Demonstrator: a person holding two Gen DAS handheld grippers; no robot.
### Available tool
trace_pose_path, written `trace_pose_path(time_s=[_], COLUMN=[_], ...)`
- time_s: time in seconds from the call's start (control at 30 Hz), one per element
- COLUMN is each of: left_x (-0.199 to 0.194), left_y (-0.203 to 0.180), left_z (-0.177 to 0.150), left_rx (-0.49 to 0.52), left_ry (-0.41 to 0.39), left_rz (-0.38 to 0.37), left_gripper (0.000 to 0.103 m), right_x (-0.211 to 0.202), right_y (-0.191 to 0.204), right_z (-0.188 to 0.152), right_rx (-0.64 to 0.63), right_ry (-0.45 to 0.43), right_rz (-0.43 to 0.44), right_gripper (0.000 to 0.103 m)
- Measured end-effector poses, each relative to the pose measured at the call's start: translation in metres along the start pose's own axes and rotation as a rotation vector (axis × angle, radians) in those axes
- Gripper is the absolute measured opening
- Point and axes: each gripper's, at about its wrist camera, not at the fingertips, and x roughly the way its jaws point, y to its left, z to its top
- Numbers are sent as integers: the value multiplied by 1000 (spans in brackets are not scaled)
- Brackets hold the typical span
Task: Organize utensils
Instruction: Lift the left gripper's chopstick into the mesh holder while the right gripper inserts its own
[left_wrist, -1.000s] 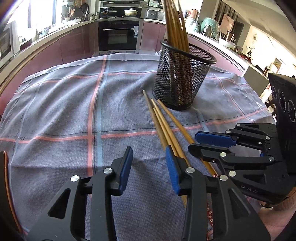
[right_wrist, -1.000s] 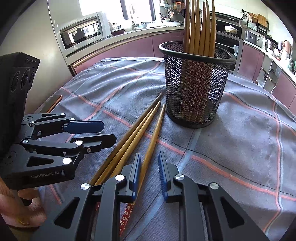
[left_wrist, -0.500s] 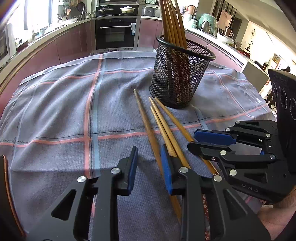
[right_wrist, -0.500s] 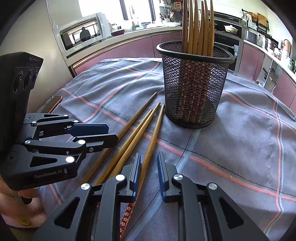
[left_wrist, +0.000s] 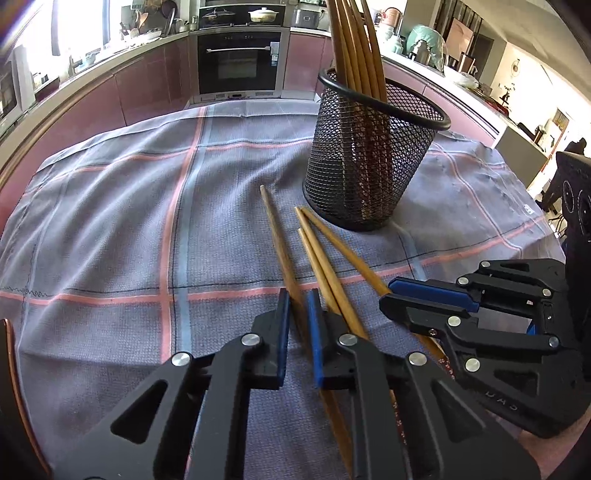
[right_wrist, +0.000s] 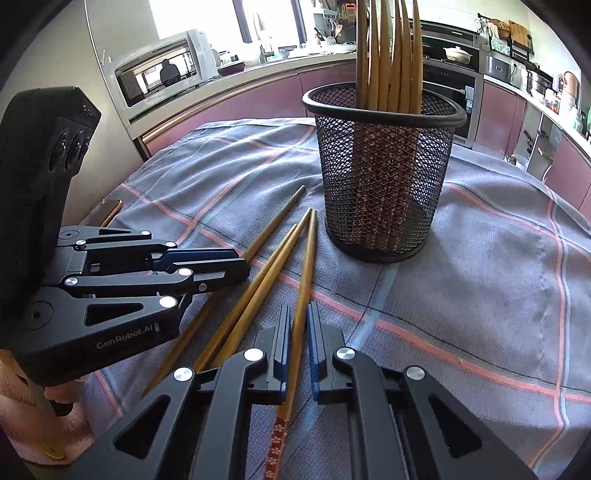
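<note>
While my left tongs pinch one chopstick and my right tongs pinch another chopstick, both flat on the cloth near the cup, I think I must lift them and drop them in.

A cloth covers the table, and on it, toward the far edge, stands a mesh holder with a bundle of chopsticks upright in it. Four loose chopsticks lie on the cloth before the holder, running from its base back to the near edge. The left gripper has the leftmost chopstick between its jaws; the right gripper, just beside it, has the rightmost chopstick between its jaws. The middle pair lies side by side between them.
</note>
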Motion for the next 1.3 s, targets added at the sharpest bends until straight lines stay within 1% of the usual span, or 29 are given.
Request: trace_pose_path(time_s=[0.27,0.43,0.53,0.63,0.87,1.2,1.3], left_x=[-9,-27,-40,-55,-90,-139,-148], left_y=[5,11,14,16,17,13,12], left_z=[-1,1,4,8,19,42,48], left_rx=[-29,-42,-50,-56,-57,-41,-46], left_ry=[-17,-54,-77,-109,-191,-321,-349], left_rz=[-10,-37,-67,-91,-146,-205,-206], left_gripper=[9,8,8,8,8,8,8], right_x=[-14,-25,-34,-44,-67,-97,-107], right_y=[-7,-9,-9,-10,-12,-16,-19], right_z=[1,2,4,8,21,41,49], right_rx=[11,15,17,21,17,2,-2], right_ry=[-30,-57,-82,-108,-190,-308,-342], right_rz=[29,81,94,126,142,112,104], right_gripper=[6,6,6,6,6,6,6])
